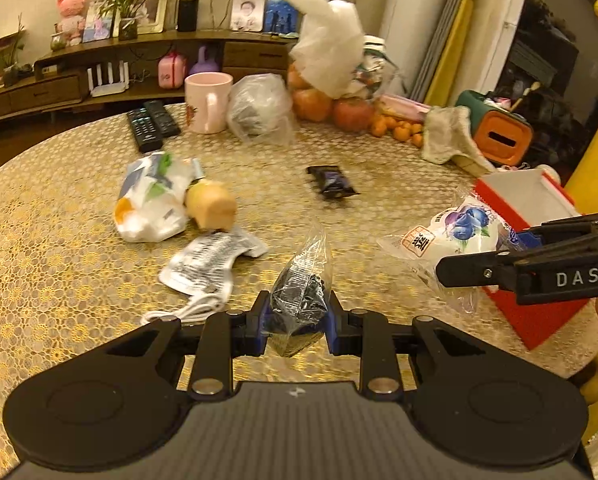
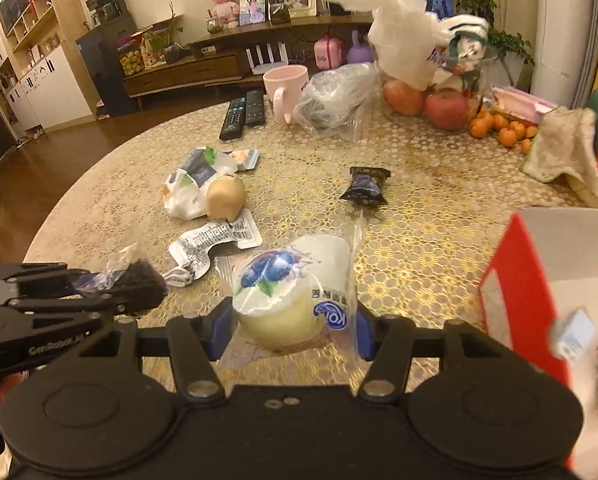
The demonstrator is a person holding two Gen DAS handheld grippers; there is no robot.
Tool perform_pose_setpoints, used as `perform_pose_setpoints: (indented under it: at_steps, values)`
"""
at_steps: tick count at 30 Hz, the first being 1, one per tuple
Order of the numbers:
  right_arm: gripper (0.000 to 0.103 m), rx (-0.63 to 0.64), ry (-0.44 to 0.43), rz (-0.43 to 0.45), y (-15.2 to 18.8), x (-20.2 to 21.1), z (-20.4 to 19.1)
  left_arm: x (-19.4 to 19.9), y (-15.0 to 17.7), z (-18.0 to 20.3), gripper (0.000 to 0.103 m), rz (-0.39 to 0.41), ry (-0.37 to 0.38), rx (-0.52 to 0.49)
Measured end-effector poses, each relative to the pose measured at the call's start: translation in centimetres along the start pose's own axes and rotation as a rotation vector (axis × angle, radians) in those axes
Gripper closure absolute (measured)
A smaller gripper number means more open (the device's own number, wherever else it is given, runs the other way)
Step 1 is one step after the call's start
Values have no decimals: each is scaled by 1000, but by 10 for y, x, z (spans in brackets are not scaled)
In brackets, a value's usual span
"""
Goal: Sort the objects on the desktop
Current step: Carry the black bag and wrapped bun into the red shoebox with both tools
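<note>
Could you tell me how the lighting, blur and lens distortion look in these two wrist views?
Left wrist view: warm yellowish indoor light, strong fisheye bend along the table edge, motion smear on the dark snack packet and the white bag. Right wrist view: same warm cast, the red box at the right edge heavily blurred, while the blueberry bun packet in the right gripper stays fairly sharp.

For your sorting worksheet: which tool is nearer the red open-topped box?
Right. The right tool, holding the blueberry-print packet, sits beside the red box; the left tool is farther left.
</note>
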State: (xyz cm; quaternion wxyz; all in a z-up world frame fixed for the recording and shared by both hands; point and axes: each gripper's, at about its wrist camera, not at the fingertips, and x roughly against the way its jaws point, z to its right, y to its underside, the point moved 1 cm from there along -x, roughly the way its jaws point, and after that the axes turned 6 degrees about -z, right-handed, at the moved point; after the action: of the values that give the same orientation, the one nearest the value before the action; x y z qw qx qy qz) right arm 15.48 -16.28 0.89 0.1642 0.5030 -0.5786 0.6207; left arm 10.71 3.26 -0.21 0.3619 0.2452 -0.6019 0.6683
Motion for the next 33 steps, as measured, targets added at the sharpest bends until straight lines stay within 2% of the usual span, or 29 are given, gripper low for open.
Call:
perform_pose_setpoints:
  at_steps: [8, 15, 33]
  values:
    - [46, -6, 34, 58, 17, 48, 19, 18, -6, 42, 78, 27, 35, -49]
    - [46, -29, 77, 102, 29, 77, 47, 19, -14, 87, 78, 25, 87, -115]
    - [46, -149, 171, 150, 49, 107, 146, -11, -44, 196, 78, 12, 158, -286]
